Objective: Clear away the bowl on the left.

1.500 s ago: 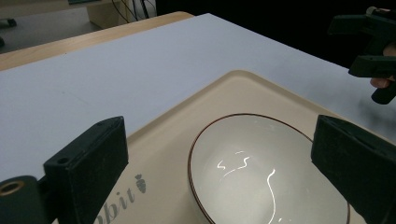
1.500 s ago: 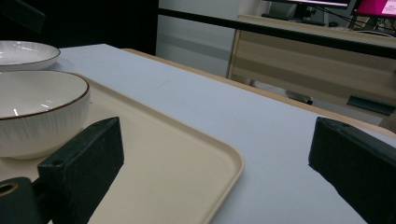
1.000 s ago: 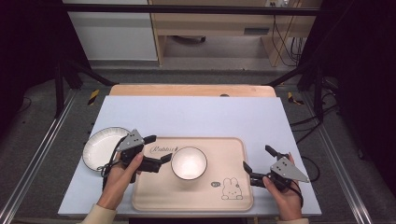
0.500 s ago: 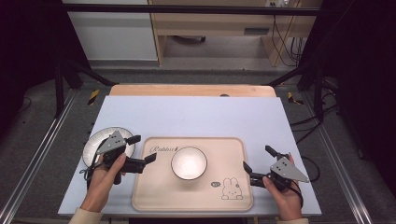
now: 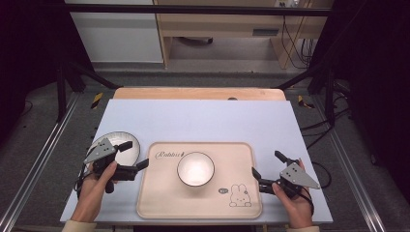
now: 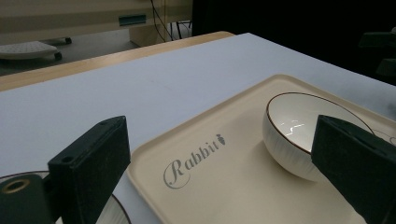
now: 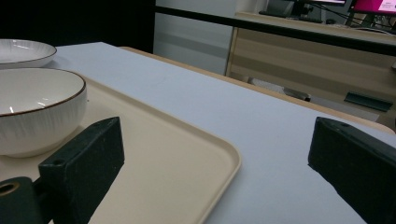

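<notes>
A cream tray (image 5: 159, 203) printed with "Rabbit" and a rabbit drawing lies at the front middle of the table. On it stands a white bowl (image 5: 195, 168) with a dark rim, upright and empty. A white plate (image 5: 126, 141) lies on the table just left of the tray. My left gripper (image 5: 136, 154) is open at the tray's left edge, partly over the plate, and points toward the bowl (image 6: 303, 126). My right gripper (image 5: 266, 163) is open just off the tray's right edge, with nothing between its jaws. In the right gripper view, the bowl (image 7: 37, 107) and plate (image 7: 23, 51) sit at the left.
The table has a pale blue top (image 5: 203, 121) with a wooden strip (image 5: 193, 93) along its far edge. Black frame posts (image 5: 63, 82) stand at both sides. A wooden desk (image 5: 217, 24) and cables lie beyond on the floor.
My left gripper has drawn back leftward from beside the bowl to the tray's left edge by the plate. The bowl stays put on the tray. The right gripper has not moved.
</notes>
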